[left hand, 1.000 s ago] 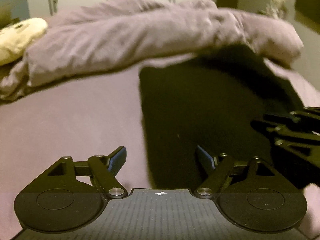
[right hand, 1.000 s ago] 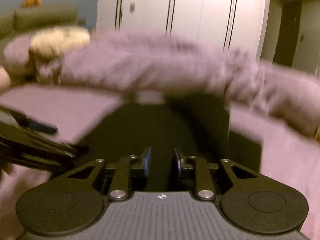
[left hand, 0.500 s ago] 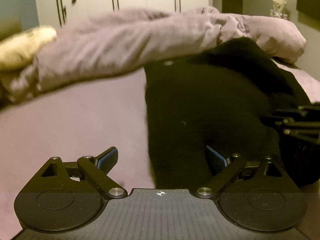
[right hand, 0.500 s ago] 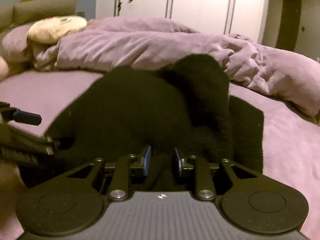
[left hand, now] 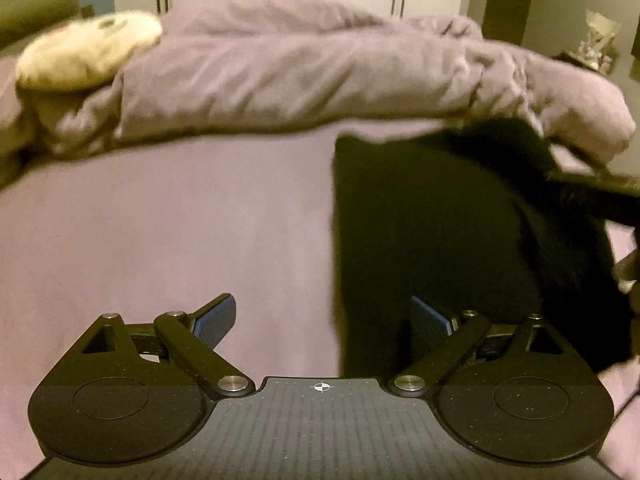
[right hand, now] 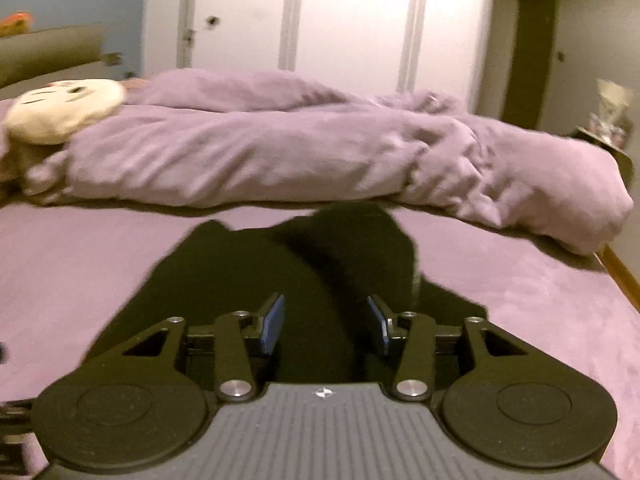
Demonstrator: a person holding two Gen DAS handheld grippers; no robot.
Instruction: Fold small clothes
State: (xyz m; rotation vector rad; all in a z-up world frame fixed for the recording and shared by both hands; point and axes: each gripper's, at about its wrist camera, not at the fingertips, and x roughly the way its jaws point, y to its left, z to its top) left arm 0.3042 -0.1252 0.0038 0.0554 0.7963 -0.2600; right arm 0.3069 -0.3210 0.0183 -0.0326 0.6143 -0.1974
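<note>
A black garment lies on the purple bed sheet, with one part folded over and bunched at its far end. My left gripper stands wide open over the garment's left edge. Its right finger is above the cloth and its left finger above the bare sheet, and neither pad presses on anything. My right gripper hovers over the near part of the garment. Its jaws are opening, and black cloth shows in the gap but is not pinched. That gripper shows as a dark blur in the left wrist view.
A rumpled purple duvet lies across the far side of the bed, with a cream plush toy at its left end. White wardrobe doors stand behind. The bed's right edge and wooden floor are at the right.
The right jaws have spread apart and the garment, raised and bunched half a second ago, now lies lower on the bed. The left jaws opened wider. Both grippers have drawn back and up.
</note>
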